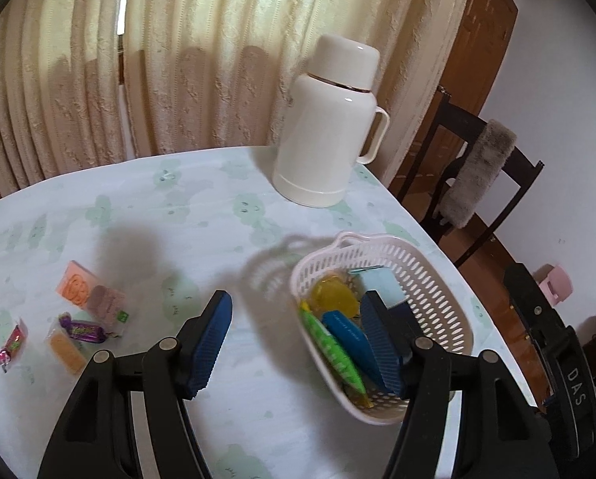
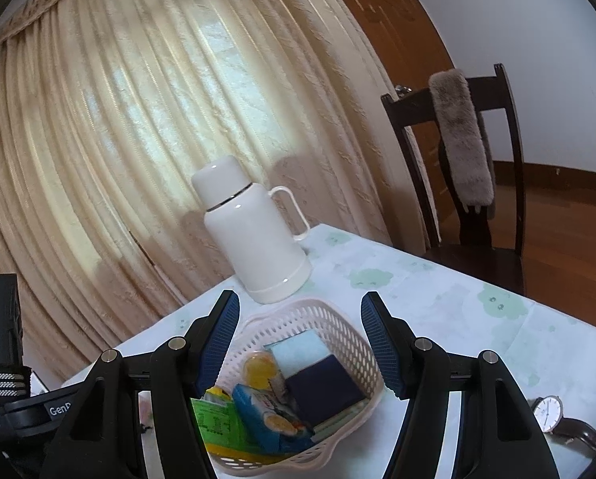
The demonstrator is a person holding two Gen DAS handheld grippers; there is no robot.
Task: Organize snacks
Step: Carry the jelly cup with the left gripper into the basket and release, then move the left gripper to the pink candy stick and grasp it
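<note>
A white perforated basket [image 1: 429, 279] stands on the table at the right and holds a green packet [image 1: 331, 353], a blue packet [image 1: 347, 337], a yellow jelly cup [image 1: 333, 297] and a light blue and navy box [image 1: 381, 285]. My left gripper [image 1: 298, 321] is open and empty, its right finger over the basket. Loose snacks lie at the left: an orange pack [image 1: 76, 285], a brownish pack [image 1: 106, 303], a purple candy [image 1: 84, 329], an orange wafer [image 1: 66, 351], a pink candy [image 1: 12, 345]. My right gripper [image 2: 299, 337] is open and empty above the basket [image 2: 337, 321].
A white thermos jug [image 1: 329, 127] stands at the table's far edge before the curtain. A dark wooden chair [image 2: 473, 167] with a grey fur cover stands at the right. A wristwatch [image 2: 553, 415] lies on the table right of the basket.
</note>
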